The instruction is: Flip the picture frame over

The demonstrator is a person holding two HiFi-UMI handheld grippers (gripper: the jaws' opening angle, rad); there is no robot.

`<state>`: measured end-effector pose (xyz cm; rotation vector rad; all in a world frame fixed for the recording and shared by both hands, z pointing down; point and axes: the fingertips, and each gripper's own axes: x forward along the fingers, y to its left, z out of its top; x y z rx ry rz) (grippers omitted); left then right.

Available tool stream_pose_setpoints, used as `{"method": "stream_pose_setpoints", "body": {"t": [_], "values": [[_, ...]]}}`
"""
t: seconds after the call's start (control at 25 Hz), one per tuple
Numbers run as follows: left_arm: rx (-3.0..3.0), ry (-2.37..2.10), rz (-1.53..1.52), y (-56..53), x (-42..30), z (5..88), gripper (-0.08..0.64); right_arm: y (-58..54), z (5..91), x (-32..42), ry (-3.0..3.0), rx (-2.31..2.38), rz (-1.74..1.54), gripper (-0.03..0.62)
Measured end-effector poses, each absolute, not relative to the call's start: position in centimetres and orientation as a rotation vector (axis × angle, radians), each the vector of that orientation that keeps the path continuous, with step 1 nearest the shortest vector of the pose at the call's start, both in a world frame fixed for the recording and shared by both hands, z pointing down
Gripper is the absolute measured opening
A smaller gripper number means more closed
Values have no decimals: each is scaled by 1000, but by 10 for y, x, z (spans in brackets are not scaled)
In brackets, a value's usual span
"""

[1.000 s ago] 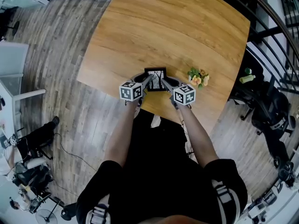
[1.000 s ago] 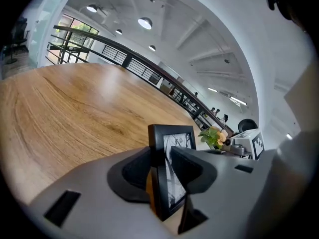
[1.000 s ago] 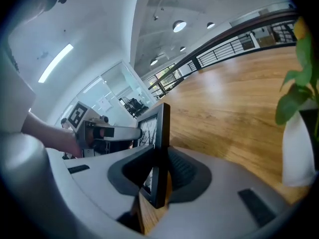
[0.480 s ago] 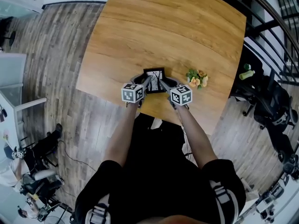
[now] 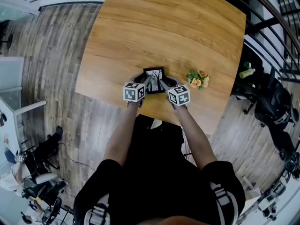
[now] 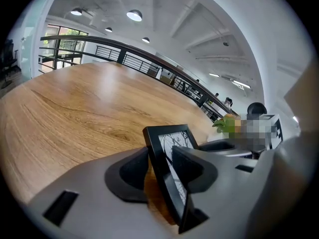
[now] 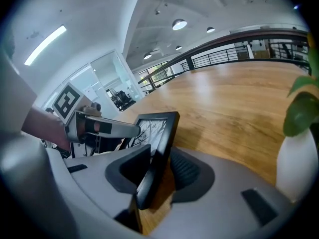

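A small black picture frame (image 5: 154, 74) with a tree drawing stands tilted on its edge near the front edge of the wooden table (image 5: 168, 27). My left gripper (image 5: 148, 81) and right gripper (image 5: 162, 82) flank it from either side. In the left gripper view the frame (image 6: 169, 153) leans between the jaws of the left gripper (image 6: 160, 172), with bare wood showing beside it. In the right gripper view the frame (image 7: 158, 143) also sits loosely inside the right gripper (image 7: 160, 169). Both pairs of jaws have just been opening with the frame between them.
A small bunch of orange flowers (image 5: 198, 78) in a white vase (image 7: 299, 158) stands just right of the frame. The table's near edge runs directly under my hands. A railing and chairs (image 5: 272, 102) lie beyond the table's right side.
Both grippers stay at the frame. The right marker cube has drawn slightly closer to the left one. The frame remains tilted between them.
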<state>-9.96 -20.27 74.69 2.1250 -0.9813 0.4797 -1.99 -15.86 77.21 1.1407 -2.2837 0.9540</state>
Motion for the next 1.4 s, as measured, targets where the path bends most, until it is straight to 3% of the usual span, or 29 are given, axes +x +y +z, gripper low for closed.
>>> {"method": "stream_pose_setpoints", "body": {"t": [0.88,1.4], "values": [[2170,-1039,744,-206,-102,764,172,-162,783,-27,-2158,1142,799,151],[2176,-1058,702,-210,-110,759,192,-164,781,-21,-2159,1142,754,242]]}}
